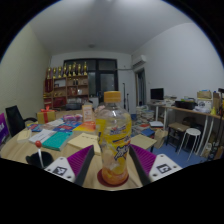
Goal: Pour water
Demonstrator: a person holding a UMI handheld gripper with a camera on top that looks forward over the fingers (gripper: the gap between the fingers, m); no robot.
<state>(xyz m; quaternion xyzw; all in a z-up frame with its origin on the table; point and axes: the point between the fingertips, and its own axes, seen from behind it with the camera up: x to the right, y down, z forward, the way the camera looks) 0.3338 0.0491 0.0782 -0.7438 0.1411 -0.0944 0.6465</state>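
Observation:
A clear plastic bottle (115, 135) with a yellow cap and a yellow label stands upright between my fingers, its base on a red round coaster (113, 180) on the wooden table (25, 148). My gripper (113, 152) has its purple pads against both sides of the bottle, with no gap showing. The left fingertip (90, 152) and the right fingertip (137, 152) sit at label height. The bottle holds pale liquid in its lower part.
The table beyond the bottle is cluttered with books, boxes and a teal item (55, 140). A shelf with bottles (68, 85) stands at the far wall. A desk with a monitor (157, 95) and white stools (190, 138) are to the right.

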